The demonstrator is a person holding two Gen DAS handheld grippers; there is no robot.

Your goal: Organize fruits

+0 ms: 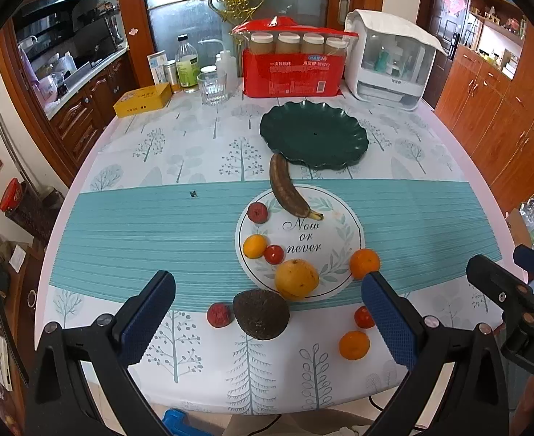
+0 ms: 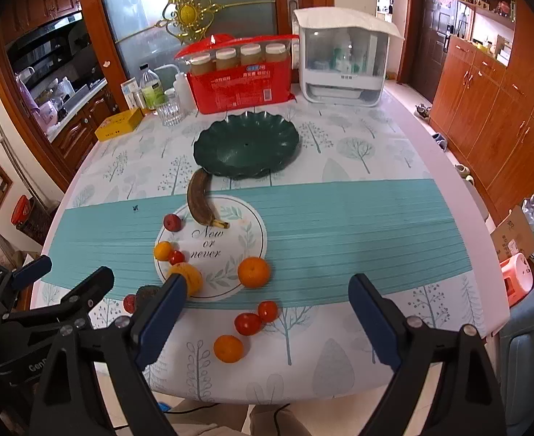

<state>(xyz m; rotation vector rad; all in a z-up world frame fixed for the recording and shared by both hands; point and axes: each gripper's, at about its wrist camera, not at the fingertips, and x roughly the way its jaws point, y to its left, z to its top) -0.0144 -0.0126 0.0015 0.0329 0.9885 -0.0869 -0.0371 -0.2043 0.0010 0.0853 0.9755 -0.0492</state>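
Note:
A white "Now or never" plate (image 1: 325, 229) lies mid-table with a brown banana (image 1: 285, 187) across its far rim, a large yellow-orange fruit (image 1: 296, 278), a small orange (image 1: 254, 245) and small red fruits (image 1: 257, 213) on it. An orange (image 1: 364, 263) sits at its right rim. A dark avocado (image 1: 261, 314), a red lychee (image 1: 218, 314), a tomato (image 1: 363, 317) and an orange (image 1: 354, 344) lie nearer on the cloth. An empty dark green plate (image 1: 314, 134) stands behind. My left gripper (image 1: 267, 312) is open above the avocado. My right gripper (image 2: 267, 312) is open above two tomatoes (image 2: 256, 318).
At the table's back stand a red package with jars (image 1: 292, 69), a white dispenser box (image 1: 390, 58), a glass (image 1: 212, 87), bottles (image 1: 187, 65) and a yellow box (image 1: 142, 100). Wooden cabinets (image 2: 485, 109) line the right. The table's near edge is close below both grippers.

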